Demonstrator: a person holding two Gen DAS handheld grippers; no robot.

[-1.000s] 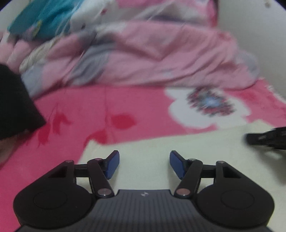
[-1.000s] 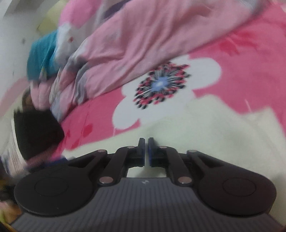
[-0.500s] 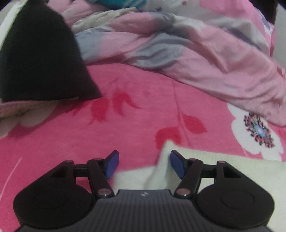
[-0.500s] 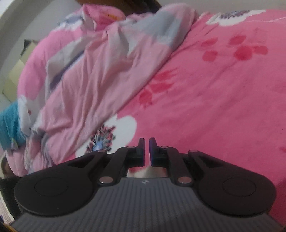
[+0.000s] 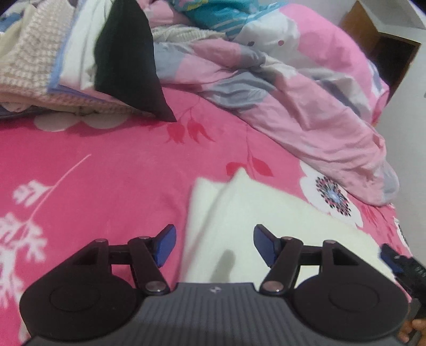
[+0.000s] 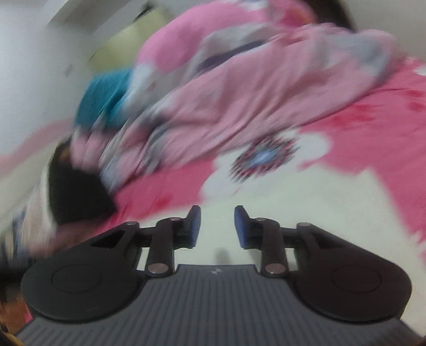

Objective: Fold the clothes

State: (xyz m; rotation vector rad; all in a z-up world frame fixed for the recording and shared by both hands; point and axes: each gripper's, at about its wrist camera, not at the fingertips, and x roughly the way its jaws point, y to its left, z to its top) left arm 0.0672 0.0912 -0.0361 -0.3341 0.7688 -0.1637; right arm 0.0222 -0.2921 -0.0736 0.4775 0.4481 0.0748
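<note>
Since half a second ago the right tongs point(image 6: 217, 225) have parted: their blue pads, pressed together before, now stand a moderate gap apart with nothing between them, and the view has swung from open pink bedsheet back over the cream garment point(image 6: 306, 207). That right-wrist picture is badly smeared, so fine detail is lost. The left tongs point(image 5: 214, 246) show the same wide gap as before, empty, but the view has pulled back and more of the cream garment point(image 5: 255, 213) is in sight. It lies flat on the pink floral bedsheet point(image 5: 106, 170), one pointed corner folded over near its far left edge, and it fills the space ahead of and under the right finger of the left tongs, while the left finger point(image 5: 166, 244) hangs over bare sheet just beside the cloth's edge. At the far right edge of the left-wrist view, a blue pad and dark frame of the right tongs point(image 5: 396, 262) show over the same garment, with a bit of a hand at the bottom corner. Beyond the garment a rumpled pink and grey duvet point(image 5: 293, 87) is heaped across the bed's far side, a teal cloth point(image 5: 213, 13) on top of it. At the upper left sits a stack of folded clothes point(image 5: 34, 66) with a black piece point(image 5: 127, 61) lying over its right end. A wooden cabinet point(image 5: 383, 42) stands against the white wall at the upper right
</note>
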